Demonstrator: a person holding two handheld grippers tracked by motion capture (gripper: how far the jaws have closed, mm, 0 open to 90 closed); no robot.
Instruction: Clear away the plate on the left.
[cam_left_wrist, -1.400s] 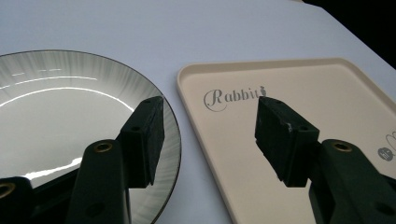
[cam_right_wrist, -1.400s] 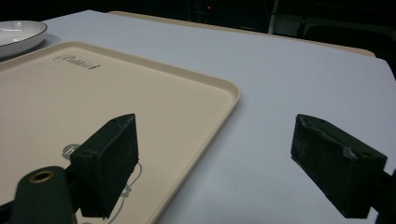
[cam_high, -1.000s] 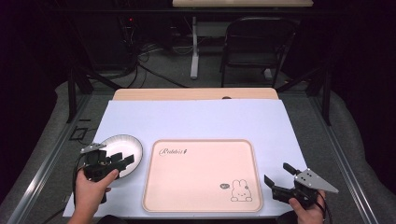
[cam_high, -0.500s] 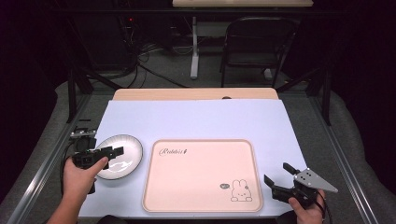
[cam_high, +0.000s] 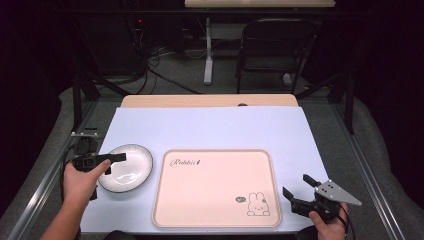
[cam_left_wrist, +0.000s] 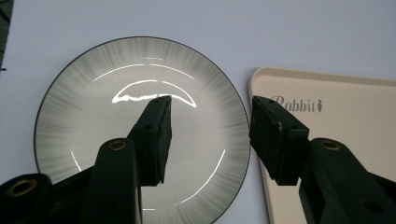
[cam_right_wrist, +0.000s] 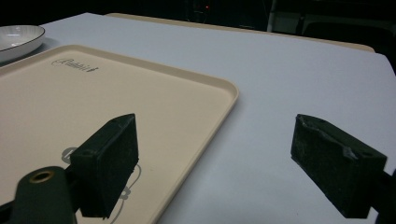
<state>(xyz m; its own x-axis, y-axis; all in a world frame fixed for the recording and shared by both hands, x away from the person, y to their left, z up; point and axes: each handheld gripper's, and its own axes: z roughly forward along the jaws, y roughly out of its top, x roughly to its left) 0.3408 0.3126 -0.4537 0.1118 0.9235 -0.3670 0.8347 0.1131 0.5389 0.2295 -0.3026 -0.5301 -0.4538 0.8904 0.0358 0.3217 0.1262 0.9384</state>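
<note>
A round white plate (cam_high: 132, 172) with a dark rim lies on the pale mat, left of a beige tray (cam_high: 215, 200) printed with a rabbit. My left gripper (cam_high: 120, 159) reaches over the plate's left part from the side. In the left gripper view its jaws (cam_left_wrist: 210, 105) have just been closing and hover above the plate (cam_left_wrist: 93, 93), the right rim showing in the gap with no pad touching it; the tray (cam_left_wrist: 336, 107) lies beyond. My right gripper (cam_high: 295, 185) rests open at the tray's right front corner. Its own view has the jaws (cam_right_wrist: 215, 135) wide, straddling the tray's edge (cam_right_wrist: 224, 93).
A pale blue mat (cam_high: 210, 130) covers the table, with a wooden strip (cam_high: 210, 101) along the back. Metal frame rails (cam_high: 360, 155) run down both sides. A small black fitting (cam_high: 87, 141) sits at the mat's left edge. A chair (cam_high: 275, 45) stands beyond the table.
My left hand has drawn to the left and a little away from the person, so the gripper now reaches over the plate from its left side. The plate, tray and right gripper stayed put.
</note>
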